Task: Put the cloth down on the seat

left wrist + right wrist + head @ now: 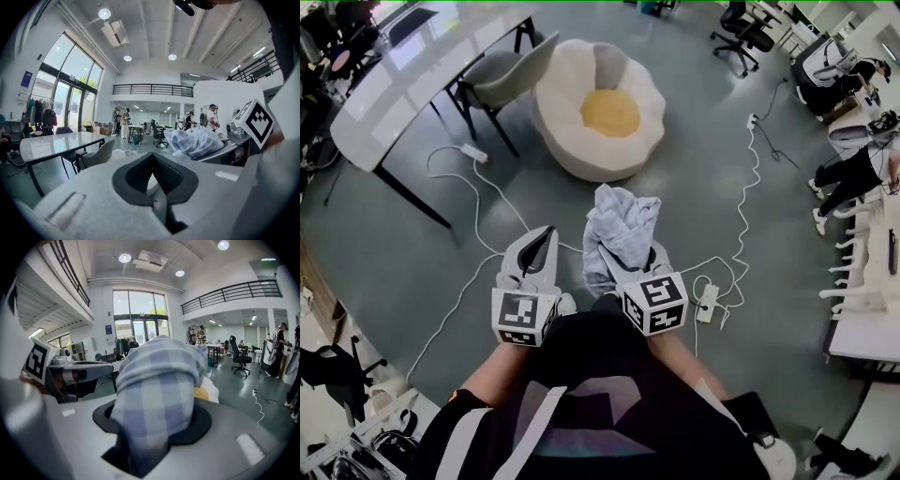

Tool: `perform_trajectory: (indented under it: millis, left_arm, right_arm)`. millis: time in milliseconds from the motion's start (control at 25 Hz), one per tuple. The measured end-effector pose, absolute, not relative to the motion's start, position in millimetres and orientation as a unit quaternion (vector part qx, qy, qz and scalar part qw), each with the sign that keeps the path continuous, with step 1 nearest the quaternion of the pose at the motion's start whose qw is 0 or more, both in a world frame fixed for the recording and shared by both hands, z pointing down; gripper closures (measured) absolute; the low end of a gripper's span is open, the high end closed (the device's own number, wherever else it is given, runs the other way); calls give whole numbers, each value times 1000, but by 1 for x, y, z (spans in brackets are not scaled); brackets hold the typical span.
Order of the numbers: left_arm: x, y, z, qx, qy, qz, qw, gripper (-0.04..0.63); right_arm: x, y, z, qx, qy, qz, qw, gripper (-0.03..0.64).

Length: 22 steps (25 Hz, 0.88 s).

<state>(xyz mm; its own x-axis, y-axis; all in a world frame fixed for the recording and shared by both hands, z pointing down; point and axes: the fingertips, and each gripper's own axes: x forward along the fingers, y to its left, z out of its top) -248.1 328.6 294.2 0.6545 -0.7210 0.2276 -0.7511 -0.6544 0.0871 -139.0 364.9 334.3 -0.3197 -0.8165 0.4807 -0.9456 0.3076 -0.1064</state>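
Observation:
A blue checked cloth point(623, 230) hangs bunched from my right gripper point(630, 251), which is shut on it. In the right gripper view the cloth point(157, 390) fills the gap between the jaws and rises above them. My left gripper point(542, 246) is held just to its left, shut with nothing in it; in the left gripper view its dark pads point(140, 176) meet. The seat point(581, 141), a round white floor cushion with a yellow middle, lies on the floor ahead of both grippers, well apart from the cloth. Its edge point(213, 390) peeks out behind the cloth.
A white table point(422, 66) and a grey chair point(502, 75) stand left of the seat. White cables point(478, 187) and a power strip point(708, 302) lie on the grey floor. Office chairs point(745, 33) and a person point(853, 173) are at the right.

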Motion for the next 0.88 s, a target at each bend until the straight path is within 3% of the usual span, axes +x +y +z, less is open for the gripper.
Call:
perform_trajectory:
  millis: [880]
  left_arm:
    - [-206, 254, 307, 903, -407, 102, 90, 598]
  right_arm:
    - [-98, 287, 354, 551, -790, 215, 162, 374]
